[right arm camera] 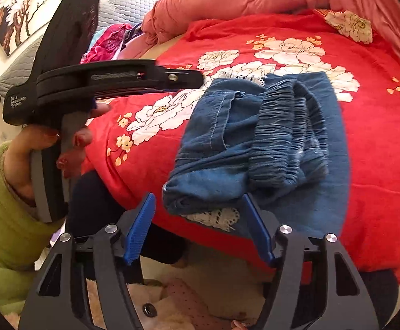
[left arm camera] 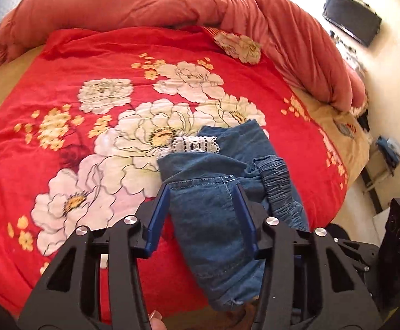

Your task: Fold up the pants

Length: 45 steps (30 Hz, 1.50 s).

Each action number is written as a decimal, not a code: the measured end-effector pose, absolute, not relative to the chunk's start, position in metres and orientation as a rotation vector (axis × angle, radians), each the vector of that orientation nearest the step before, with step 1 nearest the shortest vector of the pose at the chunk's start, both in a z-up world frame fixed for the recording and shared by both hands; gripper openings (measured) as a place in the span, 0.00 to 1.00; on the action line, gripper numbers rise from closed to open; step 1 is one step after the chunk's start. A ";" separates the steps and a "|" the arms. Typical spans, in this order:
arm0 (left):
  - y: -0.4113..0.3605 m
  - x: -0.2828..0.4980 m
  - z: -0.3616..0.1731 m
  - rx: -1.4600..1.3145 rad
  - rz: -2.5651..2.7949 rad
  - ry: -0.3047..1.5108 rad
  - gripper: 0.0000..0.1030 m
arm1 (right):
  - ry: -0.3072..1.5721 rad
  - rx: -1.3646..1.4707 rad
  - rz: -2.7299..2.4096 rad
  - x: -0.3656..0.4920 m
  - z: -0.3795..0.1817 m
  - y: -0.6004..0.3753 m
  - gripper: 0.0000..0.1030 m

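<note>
Bed [left arm camera: 62, 88] under a red floral cover fills both views, a salmon quilt [left arm camera: 150, 2] bunched along the top of the frame. Pants [left arm camera: 213, 198], blue denim with white lace trim, lie folded into a compact bundle at centre-right of the left wrist view, centre of the right wrist view [right arm camera: 257, 143]. Left claw [left arm camera: 201, 220], lower centre: jaws partly open, straddling the near fold of denim; whether the blue pads press the cloth I cannot tell. Right claw [right arm camera: 200, 228], lower centre: jaws fairly wide, the bundle's near edge above and between the tips, pads not pinching it. Left hand [right arm camera: 35, 148], green sleeve, grips its handle at the left edge.
</note>
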<state>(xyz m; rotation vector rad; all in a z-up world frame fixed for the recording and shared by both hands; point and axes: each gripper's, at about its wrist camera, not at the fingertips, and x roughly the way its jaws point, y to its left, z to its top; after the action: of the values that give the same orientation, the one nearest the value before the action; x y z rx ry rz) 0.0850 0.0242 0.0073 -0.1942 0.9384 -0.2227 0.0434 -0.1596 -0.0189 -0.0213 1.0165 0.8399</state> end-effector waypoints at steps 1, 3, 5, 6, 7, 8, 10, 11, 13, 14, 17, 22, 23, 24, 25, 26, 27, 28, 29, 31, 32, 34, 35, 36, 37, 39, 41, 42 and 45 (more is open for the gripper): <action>0.021 0.088 0.004 -0.185 -0.226 0.944 0.36 | 1.015 -0.011 0.843 0.046 -0.018 -0.158 0.57; 0.017 0.098 -0.006 -0.171 -0.226 0.974 0.36 | 1.018 -0.007 0.840 0.051 -0.018 -0.154 0.57; 0.015 0.106 -0.018 -0.163 -0.215 1.005 0.36 | 1.039 -0.019 0.806 0.060 -0.023 -0.148 0.57; 0.014 0.110 -0.024 -0.158 -0.208 1.021 0.36 | 1.048 -0.015 0.803 0.064 -0.026 -0.145 0.56; 0.015 0.112 -0.028 -0.156 -0.204 1.028 0.36 | 1.061 -0.003 0.791 0.069 -0.033 -0.142 0.51; 0.015 0.114 -0.032 -0.158 -0.202 1.035 0.36 | 1.070 0.008 0.788 0.072 -0.039 -0.141 0.45; 0.016 0.116 -0.035 -0.165 -0.199 1.039 0.36 | 1.071 0.032 0.793 0.074 -0.048 -0.142 0.31; 0.017 0.117 -0.036 -0.170 -0.201 1.040 0.36 | 1.063 0.034 0.810 0.072 -0.049 -0.143 0.18; 0.019 0.118 -0.038 -0.179 -0.204 1.043 0.36 | 1.039 0.000 0.846 0.063 -0.043 -0.146 0.12; 0.019 0.119 -0.038 -0.176 -0.206 1.044 0.36 | 1.022 -0.032 0.855 0.056 -0.038 -0.148 0.09; 0.017 0.120 -0.038 -0.168 -0.207 1.042 0.37 | 1.006 -0.084 0.869 0.036 -0.027 -0.163 0.03; 0.020 0.124 -0.040 -0.188 -0.199 1.037 0.39 | 1.103 -0.147 0.762 0.030 -0.063 -0.183 0.00; 0.020 0.124 -0.041 -0.193 -0.199 1.038 0.39 | 1.100 -0.142 0.765 0.027 -0.063 -0.185 0.00; 0.020 0.123 -0.040 -0.192 -0.200 1.037 0.39 | 1.069 -0.140 0.796 0.022 -0.058 -0.185 0.00; 0.020 0.123 -0.040 -0.187 -0.201 1.038 0.39 | 1.035 -0.156 0.824 0.016 -0.050 -0.184 0.02; 0.020 0.123 -0.039 -0.183 -0.203 1.039 0.39 | 0.991 -0.185 0.845 0.011 -0.042 -0.181 0.12; 0.020 0.123 -0.039 -0.181 -0.204 1.041 0.39 | 0.942 -0.219 0.866 0.007 -0.033 -0.177 0.23; 0.020 0.124 -0.039 -0.182 -0.203 1.043 0.39 | 0.878 -0.270 0.888 0.000 -0.022 -0.171 0.46; 0.021 0.125 -0.039 -0.182 -0.203 1.044 0.40 | 0.838 -0.306 0.899 -0.004 -0.016 -0.166 0.51; 0.020 0.125 -0.038 -0.183 -0.203 1.045 0.40 | 0.764 -0.399 0.925 -0.008 -0.007 -0.153 0.50; 0.020 0.125 -0.038 -0.183 -0.204 1.045 0.40 | 0.735 -0.446 0.936 -0.010 -0.005 -0.146 0.50; 0.020 0.125 -0.038 -0.176 -0.205 1.046 0.40 | 0.683 -0.539 0.950 -0.012 -0.003 -0.133 0.50; 0.020 0.125 -0.038 -0.173 -0.207 1.047 0.40 | 0.657 -0.588 0.959 -0.013 -0.004 -0.129 0.49; 0.019 0.126 -0.038 -0.169 -0.208 1.049 0.40 | 0.617 -0.660 0.961 -0.014 -0.006 -0.121 0.49; 0.019 0.126 -0.038 -0.168 -0.208 1.050 0.41 | 0.604 -0.695 0.965 -0.003 -0.006 -0.115 0.49; 0.019 0.127 -0.039 -0.164 -0.208 1.051 0.41 | 0.602 -0.785 0.988 0.005 -0.018 -0.104 0.49; 0.019 0.127 -0.039 -0.165 -0.209 1.052 0.43 | 0.691 -0.773 1.061 0.016 -0.034 -0.104 0.15; 0.019 0.128 -0.040 -0.167 -0.210 1.053 0.45 | 0.744 -0.734 1.108 0.021 -0.036 -0.106 0.11; 0.019 0.128 -0.041 -0.159 -0.214 1.049 0.47 | 0.764 -0.733 1.153 0.014 -0.032 -0.121 0.07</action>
<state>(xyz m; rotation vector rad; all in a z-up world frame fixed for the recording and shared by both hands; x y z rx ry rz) 0.1277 0.0191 -0.0407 -0.1594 1.0495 -0.2142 0.0139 -0.1206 -0.0318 -0.7333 0.7635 1.1529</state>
